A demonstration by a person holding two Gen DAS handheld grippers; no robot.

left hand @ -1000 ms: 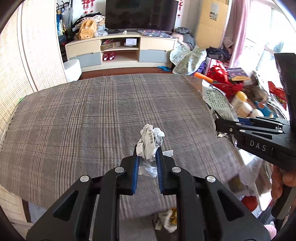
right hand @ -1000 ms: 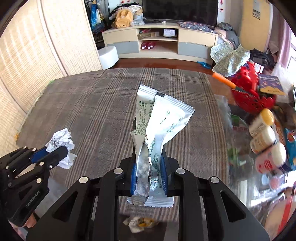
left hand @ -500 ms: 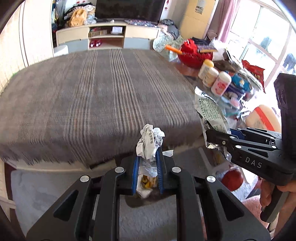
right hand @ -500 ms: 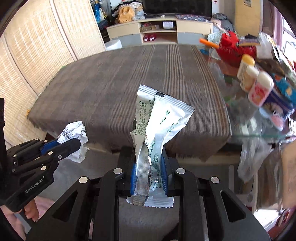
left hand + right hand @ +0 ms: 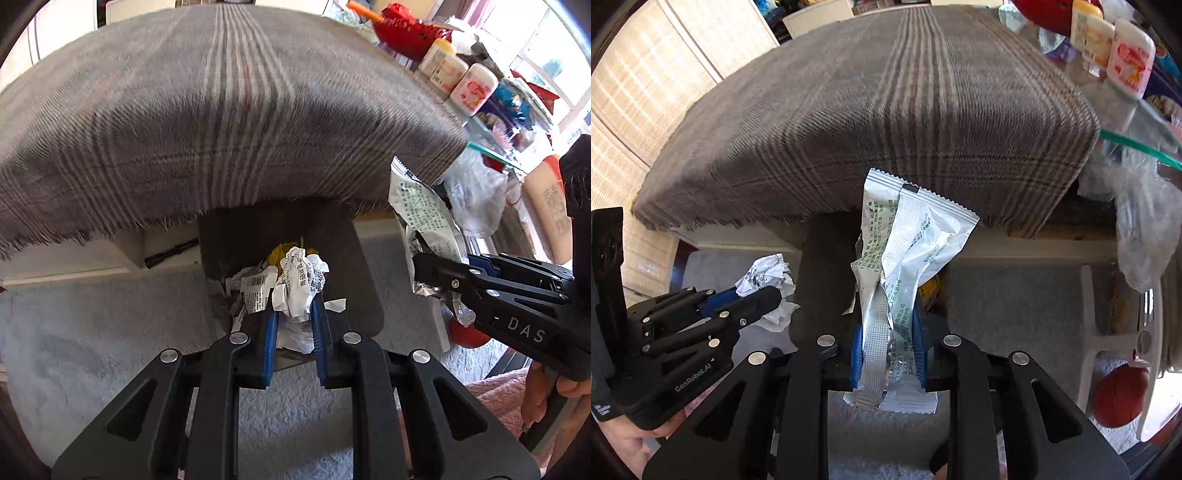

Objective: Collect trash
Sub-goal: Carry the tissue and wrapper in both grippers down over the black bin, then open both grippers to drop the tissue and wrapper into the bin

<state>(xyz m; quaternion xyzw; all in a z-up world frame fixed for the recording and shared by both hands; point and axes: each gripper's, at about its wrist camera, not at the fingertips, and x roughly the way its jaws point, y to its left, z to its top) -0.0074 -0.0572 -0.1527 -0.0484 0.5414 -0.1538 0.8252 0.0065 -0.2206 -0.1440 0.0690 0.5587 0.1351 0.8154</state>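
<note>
"DAS" stands in pale letters on the right gripper at four o'clock in the left wrist view — "GenRobot.AI" on the left gripper at eight o'clock in the right wrist view (wrapper print too small to read).

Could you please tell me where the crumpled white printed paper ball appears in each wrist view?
Left wrist: crumpled white printed paper ball at centre, clamped in the left gripper.
Right wrist: lower left.
Shared landmark: grey plaid tablecloth, above the ball in both.
</note>
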